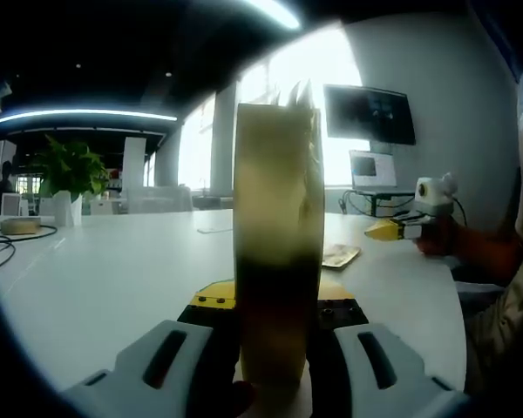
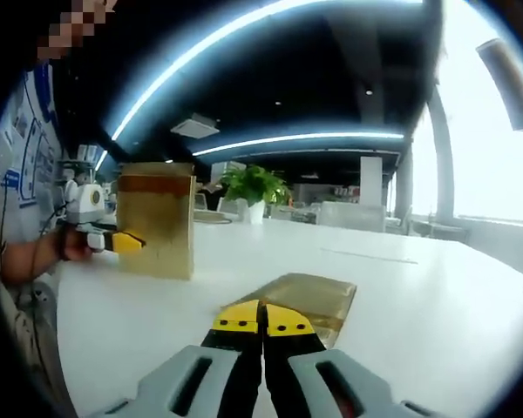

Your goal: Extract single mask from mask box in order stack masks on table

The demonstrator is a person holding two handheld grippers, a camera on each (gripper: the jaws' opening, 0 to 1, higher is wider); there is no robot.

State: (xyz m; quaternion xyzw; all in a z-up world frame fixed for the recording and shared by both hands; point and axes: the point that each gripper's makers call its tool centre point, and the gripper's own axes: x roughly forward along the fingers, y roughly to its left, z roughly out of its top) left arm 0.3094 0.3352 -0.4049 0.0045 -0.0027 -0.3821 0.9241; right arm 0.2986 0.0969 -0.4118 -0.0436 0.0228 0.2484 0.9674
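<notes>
Mask box (image 2: pixel 157 219) stands upright on the white table (image 2: pixel 436 296) at nine o'clock, clamped in the left gripper (image 1: pixel 275 387). Wrapped mask (image 2: pixel 307 300) lies flat just beyond the right gripper (image 2: pixel 262 324), whose jaws are pressed together empty

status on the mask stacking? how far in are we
Early. Done: at least one wrapped mask lies flat on the table, just ahead of the right gripper, whose jaws are shut and empty. In hand: the left gripper clamps the mask box upright, with mask edges poking out of its top. Left: pull the next mask and lay it on that one; how many remain inside can't be seen.
</notes>
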